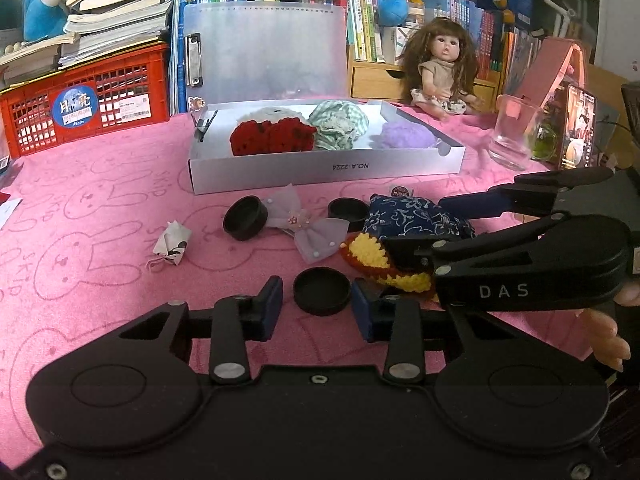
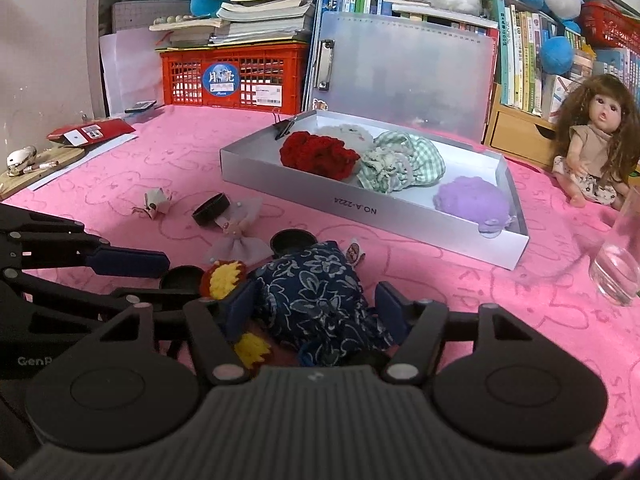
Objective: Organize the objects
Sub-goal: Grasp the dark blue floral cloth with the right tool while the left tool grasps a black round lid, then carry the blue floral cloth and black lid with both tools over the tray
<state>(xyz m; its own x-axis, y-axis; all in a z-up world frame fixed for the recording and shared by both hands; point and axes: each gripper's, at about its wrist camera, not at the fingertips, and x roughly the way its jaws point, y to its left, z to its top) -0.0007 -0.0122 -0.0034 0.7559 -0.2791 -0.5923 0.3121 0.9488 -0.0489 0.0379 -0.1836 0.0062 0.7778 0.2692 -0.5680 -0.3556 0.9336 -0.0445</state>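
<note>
- The left tool [image 1: 316,306] is seen low over the pink table [image 1: 120,208], its jaws narrowly parted around a black round cap [image 1: 321,291]. The right pad appears to touch the cap's edge while a sliver of gap shows on the left side, so a firm grip cannot be confirmed.
- The right tool [image 2: 312,312] is half open, straddling a navy floral fabric item [image 2: 316,296]; its pads lie against or just beside the cloth, and whether it is pinched yet cannot be told.
- A yellow-and-orange crocheted piece [image 2: 224,280] lies touching the navy fabric, partly under it. It could be dragged along or caught in the same pinch, being so entangled with it.
- The cap could be squeezed out sideways if it is gripped off-centre, since it is low, hard and round.
- The two tools are crossed near each other; the right tool's linkage overlaps the crocheted piece in the left wrist view, so a collision could be caused by lifting either one carelessly.
- The silver tray [image 2: 400,216], already holding red, green-checked and purple items, stands well beyond. A loosely held soft item could sag and catch on the tray's front wall.
- A glass [image 2: 616,264] stands near the tray's right end and could be struck by a wide sweep.
</note>
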